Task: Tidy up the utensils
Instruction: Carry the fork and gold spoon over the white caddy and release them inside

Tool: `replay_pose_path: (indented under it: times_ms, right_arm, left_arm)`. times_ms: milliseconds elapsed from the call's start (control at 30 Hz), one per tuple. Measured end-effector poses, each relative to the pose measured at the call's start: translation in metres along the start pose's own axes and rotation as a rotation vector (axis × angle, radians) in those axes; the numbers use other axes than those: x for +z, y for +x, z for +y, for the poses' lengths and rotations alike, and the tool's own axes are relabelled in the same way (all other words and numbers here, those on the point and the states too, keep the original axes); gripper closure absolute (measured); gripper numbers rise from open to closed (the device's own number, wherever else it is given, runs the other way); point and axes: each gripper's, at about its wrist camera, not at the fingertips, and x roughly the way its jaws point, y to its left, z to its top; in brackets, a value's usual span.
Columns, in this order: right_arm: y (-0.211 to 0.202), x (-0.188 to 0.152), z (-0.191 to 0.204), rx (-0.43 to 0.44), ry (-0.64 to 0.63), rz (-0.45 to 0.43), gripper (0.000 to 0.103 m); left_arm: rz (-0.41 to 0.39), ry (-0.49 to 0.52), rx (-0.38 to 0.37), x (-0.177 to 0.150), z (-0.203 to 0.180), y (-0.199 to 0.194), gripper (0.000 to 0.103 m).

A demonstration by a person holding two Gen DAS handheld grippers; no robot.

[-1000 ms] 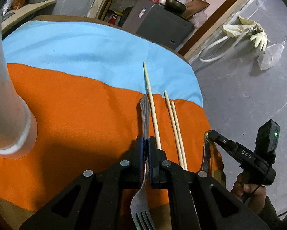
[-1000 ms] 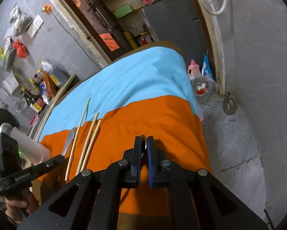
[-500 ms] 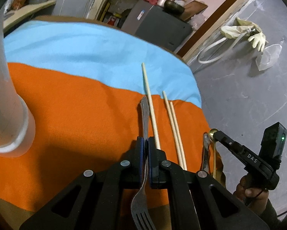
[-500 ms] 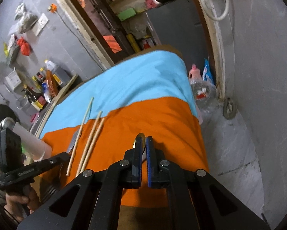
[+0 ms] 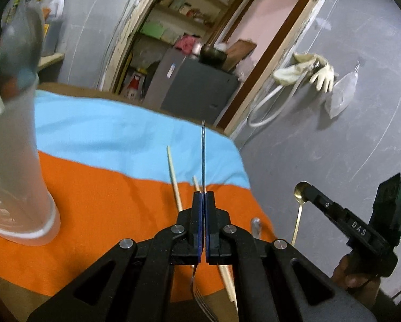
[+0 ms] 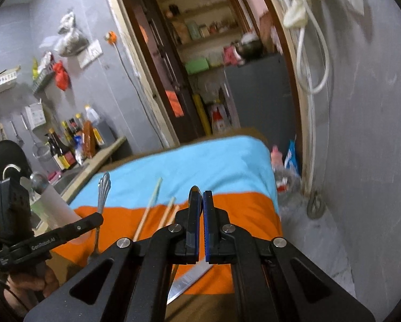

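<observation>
Standing at the left on the orange cloth: a tall white cup, contents hidden. Left gripper clamped on a fork, lifted clear. Chopsticks lying beneath. Right gripper clamped on a gold spoon.

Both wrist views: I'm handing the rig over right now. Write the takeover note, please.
Left gripper: shut on the fork, handle forward.
Right gripper: shut on the gold spoon.
On the orange-and-blue cloth: three chopsticks and a knife.
Holder cup: stands at the left, apparently one spoon inside.
Left to do: probably fork and spoon into the cup, then chopsticks and knife.
</observation>
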Motion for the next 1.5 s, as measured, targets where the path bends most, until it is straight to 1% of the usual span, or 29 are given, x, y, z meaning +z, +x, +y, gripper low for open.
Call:
replay_pose_path:
  times_ms: [267,467,633,767,933,1067,1167,1267,1367,1500]
  right_arm:
    - [-0.01,0.022,0.034,0.025,-0.04,-0.11,0.103]
    - [-0.014,0.046,0.072,0.069,-0.068,-0.181,0.103]
    - [-0.019,0.065,0.115,0.113,-0.1,-0.246,0.103]
    - [-0.016,0.073,0.149,0.151,-0.119,-0.274,0.103]
    - [-0.006,0.08,0.193,0.201,-0.133,-0.304,0.103]
    - [0.005,0.081,0.22,0.228,-0.143,-0.327,0.103]
    - [0.012,0.077,0.238,0.225,-0.159,-0.346,0.103]
    - [0.021,0.067,0.253,0.193,-0.207,-0.367,0.103]
    - [0.032,0.057,0.266,0.15,-0.27,-0.388,0.103]
    - [0.049,0.04,0.276,0.113,-0.342,-0.399,0.103]
  left_arm:
    - [-0.118,0.004,-0.012,0.023,-0.008,-0.027,0.103]
    - [-0.201,0.011,0.0,0.05,-0.004,-0.063,0.103]
    - [-0.247,0.037,0.047,0.076,0.002,-0.098,0.103]
    - [-0.285,0.057,0.086,0.093,0.014,-0.13,0.103]
    - [-0.349,0.072,0.144,0.111,0.039,-0.169,0.103]
    - [-0.412,0.061,0.194,0.123,0.068,-0.196,0.103]
    - [-0.456,0.066,0.252,0.128,0.092,-0.21,0.103]
    - [-0.486,0.053,0.288,0.128,0.117,-0.213,0.103]
    - [-0.5,0.056,0.313,0.124,0.136,-0.207,0.103]
    - [-0.523,0.072,0.319,0.116,0.149,-0.194,0.103]
